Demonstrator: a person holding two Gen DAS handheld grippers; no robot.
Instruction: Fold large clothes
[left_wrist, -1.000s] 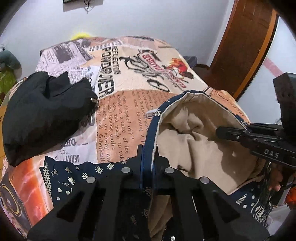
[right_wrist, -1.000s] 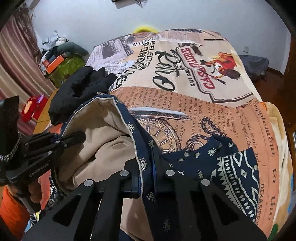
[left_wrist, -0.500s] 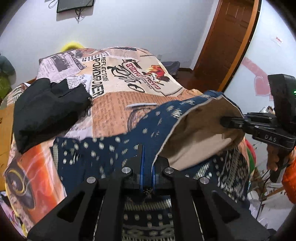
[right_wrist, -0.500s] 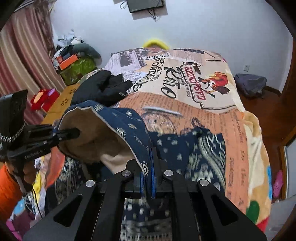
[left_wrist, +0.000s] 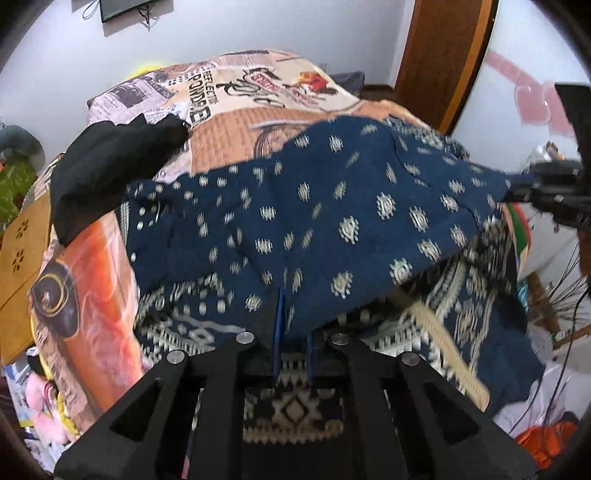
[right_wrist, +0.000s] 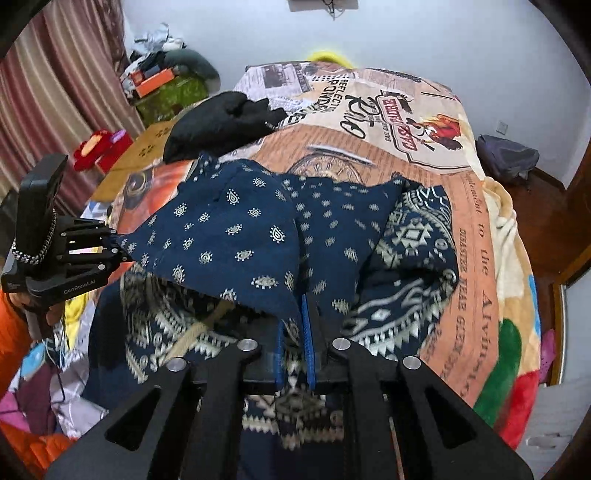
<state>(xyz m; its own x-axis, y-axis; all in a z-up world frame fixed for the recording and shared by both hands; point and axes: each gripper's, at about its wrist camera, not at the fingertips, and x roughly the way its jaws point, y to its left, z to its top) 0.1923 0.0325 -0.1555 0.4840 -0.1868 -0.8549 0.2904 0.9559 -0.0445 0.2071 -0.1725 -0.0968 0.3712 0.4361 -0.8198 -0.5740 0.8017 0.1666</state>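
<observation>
1. A bedroom with pale walls: a bed covered by a newspaper-print bedspread (left_wrist: 236, 122) in cream and orange fills both views.
2. The left gripper (left_wrist: 291, 332) has its jaws just beginning to part, with the hem of a navy patterned garment (left_wrist: 332, 206) between its blue pads; the fabric has not dropped away.
3. The right gripper (right_wrist: 295, 332) is likewise starting to open, the same hem pinched between its pads.
4. The garment lies across the near end of the bed, its upper layer, dotted with small cream motifs, drawn over a lower layer with a bold geometric border.
5. Beyond it, toward the left side of the bed, sits a crumpled black garment (left_wrist: 110, 162), apart from the navy one.
6. Farther out: striped curtains (right_wrist: 55, 92), a wooden door (left_wrist: 443, 55), and clutter on the floor.
</observation>
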